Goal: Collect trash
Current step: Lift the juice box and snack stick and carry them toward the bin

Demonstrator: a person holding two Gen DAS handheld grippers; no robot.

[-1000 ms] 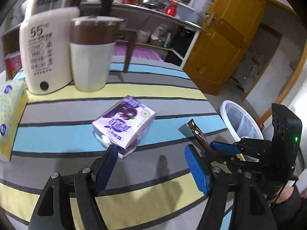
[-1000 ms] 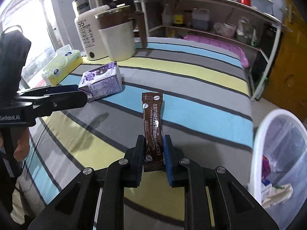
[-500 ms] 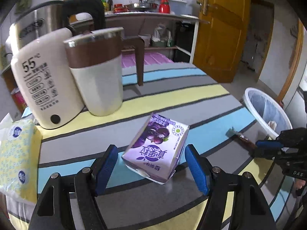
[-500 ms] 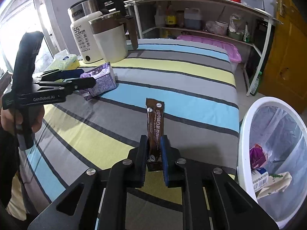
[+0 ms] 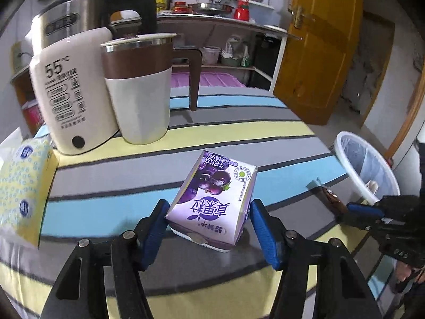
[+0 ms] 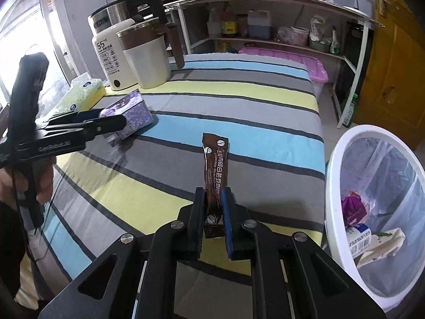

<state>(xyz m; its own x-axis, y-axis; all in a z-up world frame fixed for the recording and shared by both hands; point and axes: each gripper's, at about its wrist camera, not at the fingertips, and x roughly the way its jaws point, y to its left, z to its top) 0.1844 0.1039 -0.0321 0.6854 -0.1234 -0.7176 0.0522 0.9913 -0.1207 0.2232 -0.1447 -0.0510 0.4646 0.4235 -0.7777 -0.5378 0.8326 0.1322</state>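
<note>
A purple drink carton (image 5: 212, 199) lies on the striped tablecloth between the blue pads of my left gripper (image 5: 209, 205). Its jaws are closing, and the pads stand right beside the carton's sides with a thin gap on the right. In the right wrist view the same carton (image 6: 135, 111) shows behind the left gripper (image 6: 111, 118). My right gripper (image 6: 213, 192) is shut on the lower end of a brown coffee sachet (image 6: 215, 154), which sticks out above the cloth. From the left wrist view, this right gripper (image 5: 354, 211) and the sachet (image 5: 329, 194) are at the table's right edge.
A white trash bin (image 6: 329, 186) with a clear liner and some trash stands on the floor right of the table (image 6: 239, 101). A cream kettle (image 5: 69, 98), a brown-and-white mug (image 5: 140, 98) and a yellow tissue pack (image 5: 24, 186) sit at the table's far left.
My left gripper has moved forward so its pads flank the carton, and its jaws have narrowed. The right gripper has closed tight on the sachet and raised it off the cloth.
</note>
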